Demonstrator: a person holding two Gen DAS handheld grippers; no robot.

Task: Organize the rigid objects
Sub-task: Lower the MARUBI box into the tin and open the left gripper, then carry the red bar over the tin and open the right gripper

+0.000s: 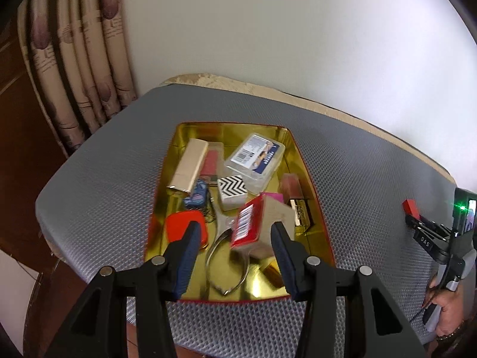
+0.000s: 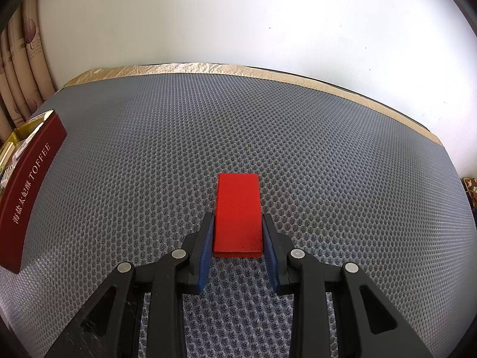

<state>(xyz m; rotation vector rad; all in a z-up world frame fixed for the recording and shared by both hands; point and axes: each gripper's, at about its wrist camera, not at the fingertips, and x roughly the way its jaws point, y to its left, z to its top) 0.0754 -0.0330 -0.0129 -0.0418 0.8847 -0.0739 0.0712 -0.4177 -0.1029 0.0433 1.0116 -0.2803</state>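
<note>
A gold-lined tin tray (image 1: 316,208) sits on the grey mat, holding several small items. My left gripper (image 1: 235,234) hovers open over its near end. A red-and-tan box with a barcode (image 1: 253,226) lies blurred and tilted between the fingers, not clamped. A red oval case (image 1: 186,228), nail clippers (image 1: 222,238), a zigzag box (image 1: 232,191), a clear plastic case (image 1: 253,156) and a gold box (image 1: 187,164) lie in the tray. My right gripper (image 2: 238,229) is shut on a flat red block (image 2: 238,211) just above the mat; it also shows in the left wrist view (image 1: 410,207).
The tray's dark red outer wall (image 2: 26,194), lettered TOFFEE, stands at the left of the right wrist view. The grey mesh mat (image 2: 268,125) covers a table with a beige cloth edge (image 2: 208,67). Curtains (image 1: 74,74) hang at the back left before a white wall.
</note>
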